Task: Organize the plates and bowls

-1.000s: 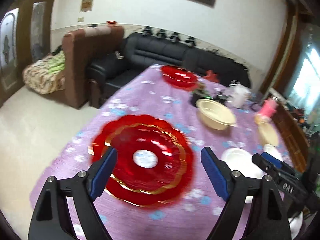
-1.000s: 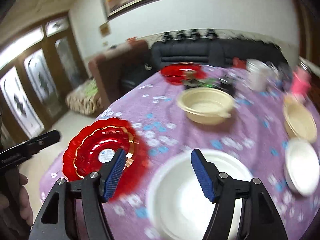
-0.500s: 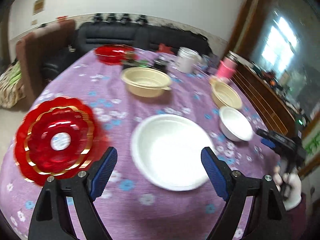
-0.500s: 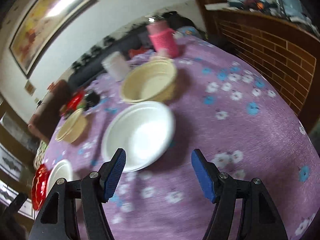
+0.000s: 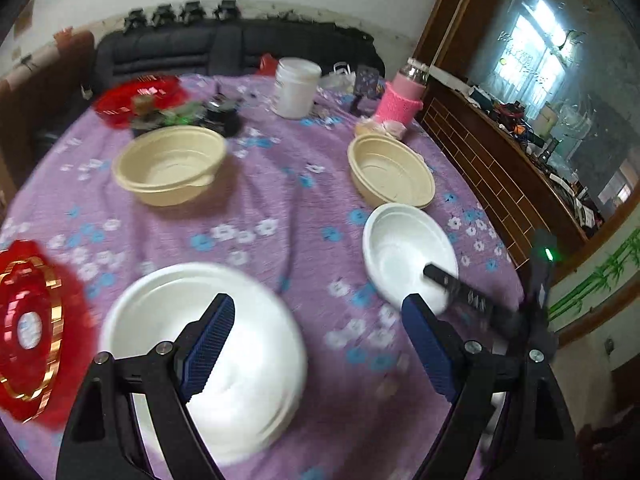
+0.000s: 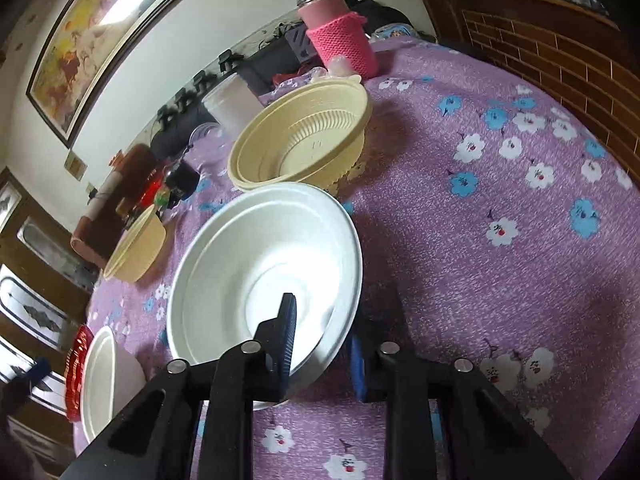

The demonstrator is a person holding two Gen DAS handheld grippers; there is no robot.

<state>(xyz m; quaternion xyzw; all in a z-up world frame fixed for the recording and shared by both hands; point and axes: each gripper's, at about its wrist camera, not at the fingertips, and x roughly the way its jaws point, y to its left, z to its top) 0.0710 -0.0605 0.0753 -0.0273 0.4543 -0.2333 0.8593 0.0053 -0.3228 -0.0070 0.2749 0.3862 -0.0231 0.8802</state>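
At the near edge of the counter (image 6: 520, 168), which is covered in a purple flowered cloth, the right gripper (image 6: 326, 344) has just been closing, and its jaws now clench the near rim of the small white foam bowl (image 6: 260, 264), one pad inside the wall and one outside. The bowl sits on the cloth, touching the ribbed beige plastic bowl (image 6: 304, 140) just beyond it. The left gripper (image 5: 316, 344) hangs released, jaws wide, above the large white foam plate (image 5: 224, 344) without touching it.

The grip is on a thin, soft rim alone, so a quick lift could, I judge, bend or crack the foam, or let the bowl swing and slip out. Because it lies against the beige bowl, dragging it away could also nudge that neighbour.

At the near left lies a red scalloped plate with gold trim (image 5: 28, 328). Farther back stands a second beige plastic bowl (image 5: 172, 164) on the left, and at the far left a second red plate (image 5: 136, 100) holding small items. At the far end are a white plastic jar (image 5: 296, 88) and a flask in a pink knitted sleeve (image 5: 404, 96).

Counted: two beige bowls, one white bowl, one white plate, two red plates.
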